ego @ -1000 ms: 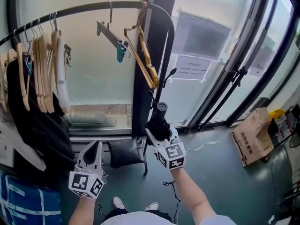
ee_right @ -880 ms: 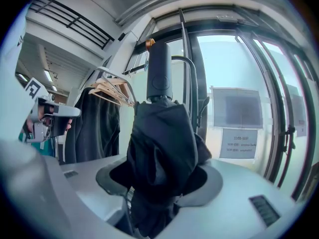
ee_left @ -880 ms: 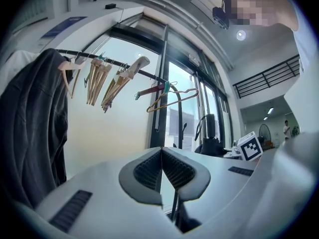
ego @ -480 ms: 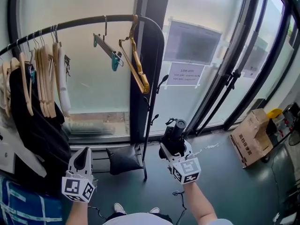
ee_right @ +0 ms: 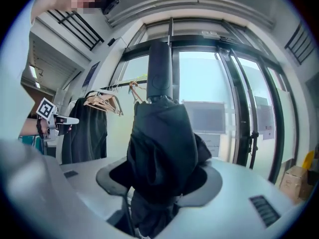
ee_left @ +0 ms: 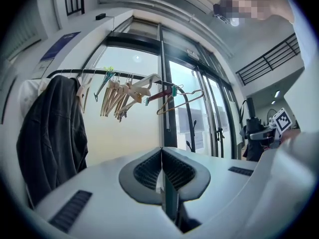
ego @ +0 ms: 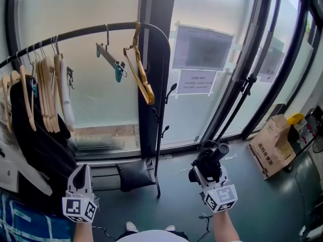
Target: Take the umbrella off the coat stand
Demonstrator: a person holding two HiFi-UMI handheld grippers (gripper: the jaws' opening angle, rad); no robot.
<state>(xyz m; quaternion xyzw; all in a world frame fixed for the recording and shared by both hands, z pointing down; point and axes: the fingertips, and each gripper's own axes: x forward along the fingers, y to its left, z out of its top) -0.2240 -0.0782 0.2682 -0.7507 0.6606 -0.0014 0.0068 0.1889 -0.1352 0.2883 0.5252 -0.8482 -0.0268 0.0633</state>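
Note:
A folded black umbrella [ego: 214,156] is clamped in my right gripper [ego: 206,171], well to the right of the black coat stand post [ego: 160,110] and apart from it. In the right gripper view the umbrella [ee_right: 162,148] fills the space between the jaws of that gripper [ee_right: 160,180], its handle end pointing up. My left gripper [ego: 81,174] is at the lower left, below the hanging clothes. Seen in the left gripper view, the left gripper [ee_left: 162,176] has its pads pressed together with nothing between them.
A curved clothes rail [ego: 75,33] carries wooden hangers [ego: 48,92] and a black coat [ego: 35,145]. A black bag [ego: 133,174] lies at the stand's foot. Glass doors [ego: 242,84] run along the back, and a cardboard box [ego: 271,150] stands at the right.
My right gripper has carried the umbrella to the right, away from the stand's post. The left gripper has drifted a little left and lower in the head view, still shut.

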